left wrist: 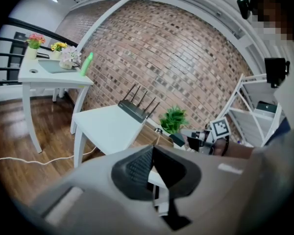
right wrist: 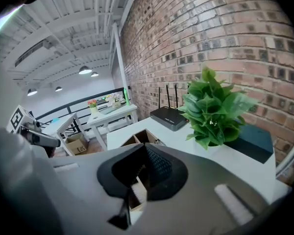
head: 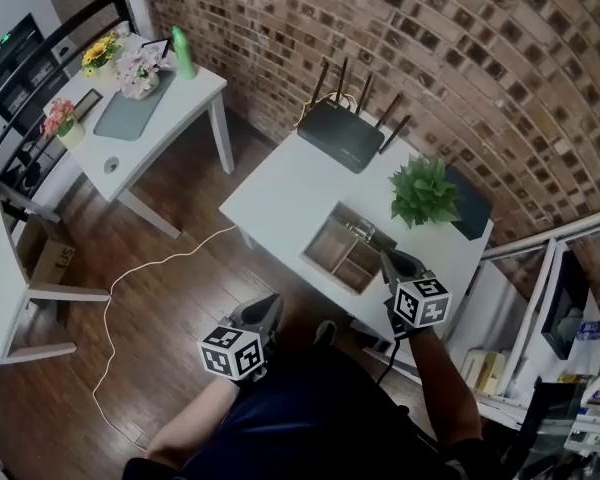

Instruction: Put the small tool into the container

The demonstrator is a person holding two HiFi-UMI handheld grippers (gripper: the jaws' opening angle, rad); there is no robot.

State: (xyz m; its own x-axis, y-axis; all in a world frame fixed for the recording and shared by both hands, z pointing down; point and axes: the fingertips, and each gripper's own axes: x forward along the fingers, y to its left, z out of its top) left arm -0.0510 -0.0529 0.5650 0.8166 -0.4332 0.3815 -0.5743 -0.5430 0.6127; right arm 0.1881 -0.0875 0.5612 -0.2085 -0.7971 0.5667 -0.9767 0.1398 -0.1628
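A wooden container (head: 342, 252) with compartments sits at the near edge of the white table (head: 280, 198). A small metallic item (head: 359, 230) shows at the container's far rim; it is too small to identify. My right gripper (head: 389, 257) hovers over the container's right corner, jaws shut and empty. Off the table's near-left side, above the floor, my left gripper (head: 270, 304) is shut and holds nothing. The left gripper (left wrist: 152, 153) looks toward the container (left wrist: 148, 134). From the right gripper (right wrist: 145, 152), the container (right wrist: 137, 138) lies just ahead.
On the table stand a black router (head: 341, 134) with antennas at the back, a green potted plant (head: 423, 192) and a dark flat box (head: 472, 206) at the right. A second white table (head: 145, 118) carries flowers and a green bottle. A white cable (head: 130, 278) crosses the floor. White shelving (head: 540, 318) stands right.
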